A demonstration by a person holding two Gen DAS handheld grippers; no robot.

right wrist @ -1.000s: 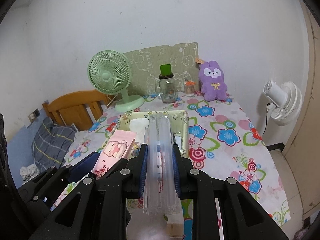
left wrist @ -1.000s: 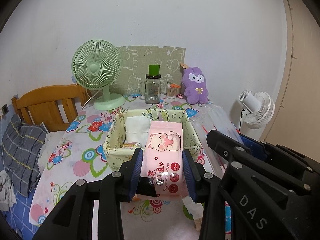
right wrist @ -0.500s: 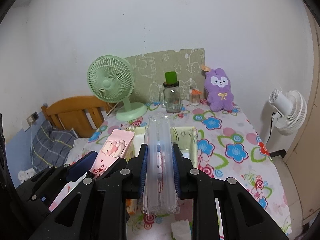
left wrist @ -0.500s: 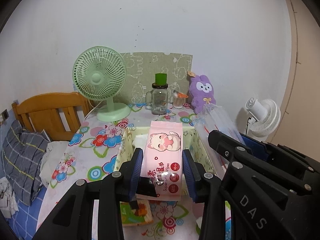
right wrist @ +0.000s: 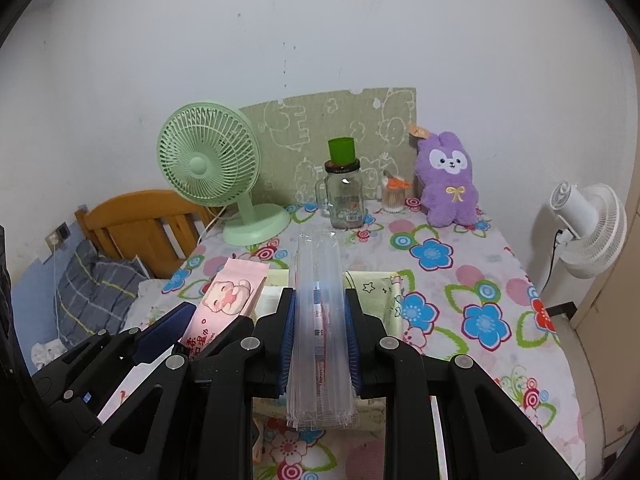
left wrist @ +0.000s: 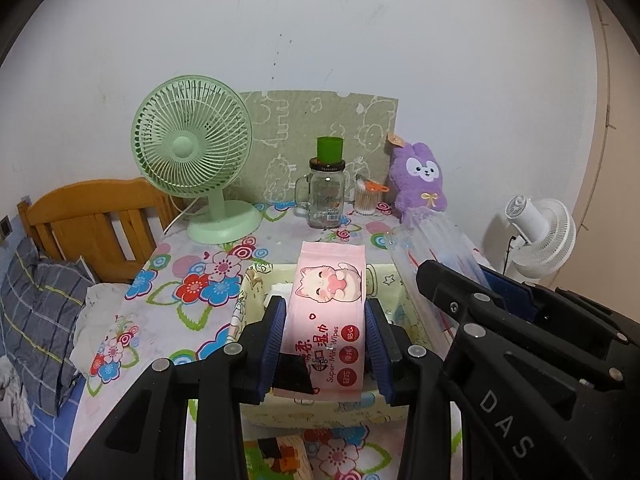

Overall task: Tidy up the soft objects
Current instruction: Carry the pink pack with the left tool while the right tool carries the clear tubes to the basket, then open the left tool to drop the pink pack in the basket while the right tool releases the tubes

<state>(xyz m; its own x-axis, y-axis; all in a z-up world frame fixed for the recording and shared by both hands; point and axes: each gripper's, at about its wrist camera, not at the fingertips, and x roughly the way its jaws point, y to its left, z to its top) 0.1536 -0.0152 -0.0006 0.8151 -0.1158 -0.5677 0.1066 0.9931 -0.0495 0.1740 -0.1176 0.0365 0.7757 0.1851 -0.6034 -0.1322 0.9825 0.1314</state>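
Pinched flat between the blue pads of the left gripper (left wrist: 326, 344): a pink rectangular pack of wet wipes printed with a cartoon cat (left wrist: 330, 308), held out toward twelve o'clock above a pale yellow-green fabric basket (left wrist: 256, 280) on the flower-patterned tablecloth (left wrist: 192, 280). Clamped in the right gripper (right wrist: 320, 340), jaws pressed in on it: a clear, crinkled plastic packet with red print (right wrist: 319, 320), also poised over the basket's rim. Ranged along the white wall at twelve o'clock: a mint-green desk fan (left wrist: 192, 148) toward eleven, a glass handled jar capped by a green cup (left wrist: 326, 188), and a purple plush rabbit (right wrist: 448, 184) toward one. At three o'clock off the table edge, a white floor fan (right wrist: 588, 228).
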